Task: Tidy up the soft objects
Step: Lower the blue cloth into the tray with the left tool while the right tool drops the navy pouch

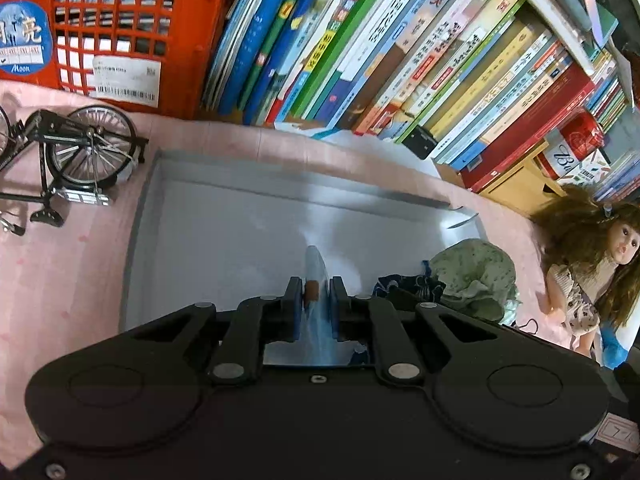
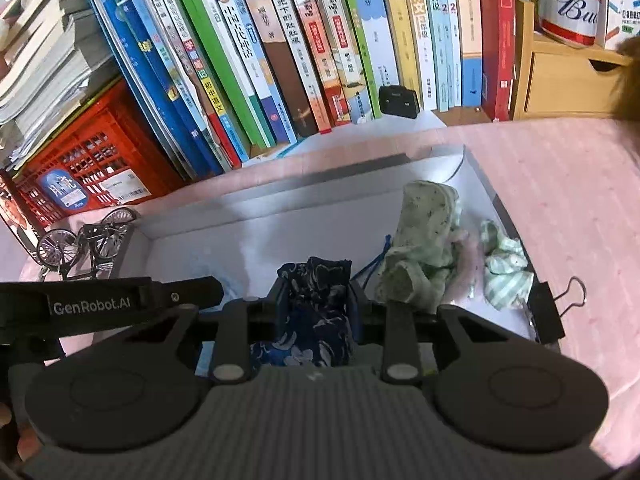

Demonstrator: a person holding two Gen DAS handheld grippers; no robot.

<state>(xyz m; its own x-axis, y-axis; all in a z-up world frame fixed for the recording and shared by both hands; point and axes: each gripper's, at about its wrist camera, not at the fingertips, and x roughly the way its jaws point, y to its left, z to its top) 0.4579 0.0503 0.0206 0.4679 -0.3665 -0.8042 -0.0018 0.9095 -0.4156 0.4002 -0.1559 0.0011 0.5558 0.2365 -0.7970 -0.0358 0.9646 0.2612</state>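
Note:
A shallow grey tray [image 1: 240,232] lies on the pink cloth. My left gripper [image 1: 316,300] is low over the tray and is shut on a thin pale blue piece of fabric [image 1: 316,268] that stands edge-on between its pads. My right gripper [image 2: 314,300] is shut on a dark blue floral cloth pouch [image 2: 316,276] over the tray's [image 2: 224,240] near side. In the tray's right part lie a rolled green speckled cloth [image 2: 424,236] and a green striped cloth [image 2: 506,268]. The left wrist view shows the green roll [image 1: 476,276] and the dark pouch [image 1: 408,286] at its right.
A row of books [image 1: 400,40] and a red crate [image 1: 120,20] stand behind the tray. A model bicycle [image 1: 68,152] is left of it, a doll [image 1: 592,264] right. A black binder clip [image 2: 552,308] grips the tray's right rim. A wooden drawer box [image 2: 560,76] holds a red can [image 2: 572,4].

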